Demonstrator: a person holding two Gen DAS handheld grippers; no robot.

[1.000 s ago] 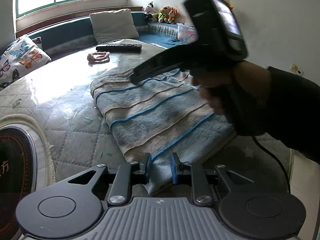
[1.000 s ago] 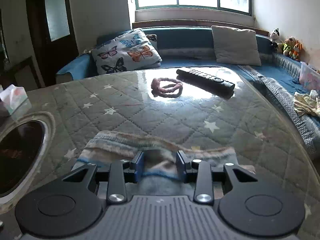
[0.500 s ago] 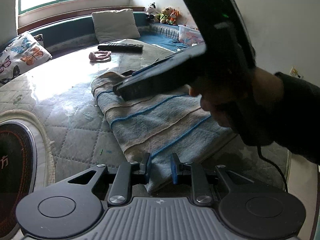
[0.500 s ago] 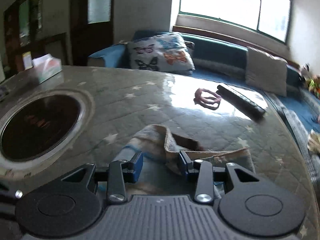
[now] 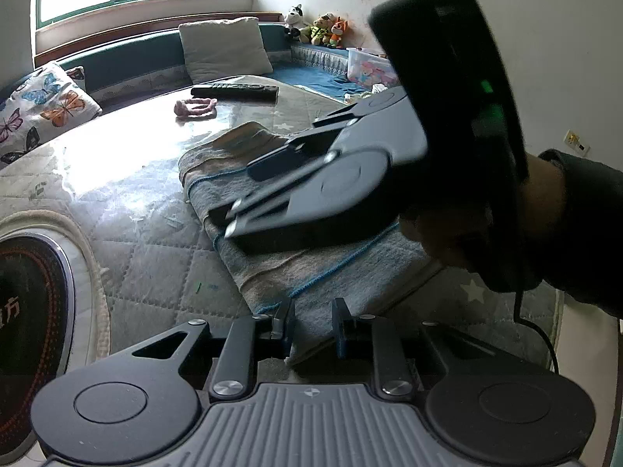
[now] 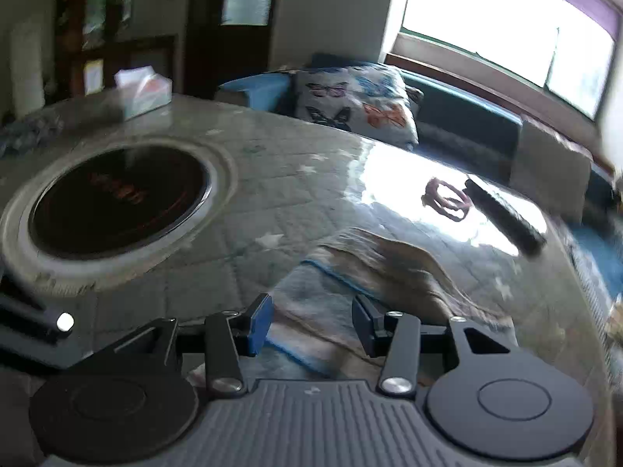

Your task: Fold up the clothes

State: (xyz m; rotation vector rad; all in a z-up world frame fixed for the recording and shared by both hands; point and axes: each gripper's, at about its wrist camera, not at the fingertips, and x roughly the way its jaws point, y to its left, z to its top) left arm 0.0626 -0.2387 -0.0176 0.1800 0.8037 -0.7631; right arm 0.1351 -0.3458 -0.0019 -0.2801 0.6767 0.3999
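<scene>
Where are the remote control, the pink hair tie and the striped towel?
remote control (image 5: pixel 234 92): left wrist view, middle of its body.
pink hair tie (image 5: pixel 194 107): left wrist view, on its loop.
striped towel (image 5: pixel 272 268): left wrist view, near flat part.

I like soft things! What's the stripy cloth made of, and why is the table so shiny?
The stripy cloth looks like soft, fuzzy terry towelling. The table seems to be quilted star-print fabric under clear glossy plastic or glass: window light glares off it.

The left gripper (image 5: pixel 311 323) points downward, its jaws closed on a cloth corner. The right gripper (image 6: pixel 309 321) — gripped by a dark-sleeved hand (image 5: pixel 502 225) — has just been opening, jaws apart, pinching nothing.
</scene>
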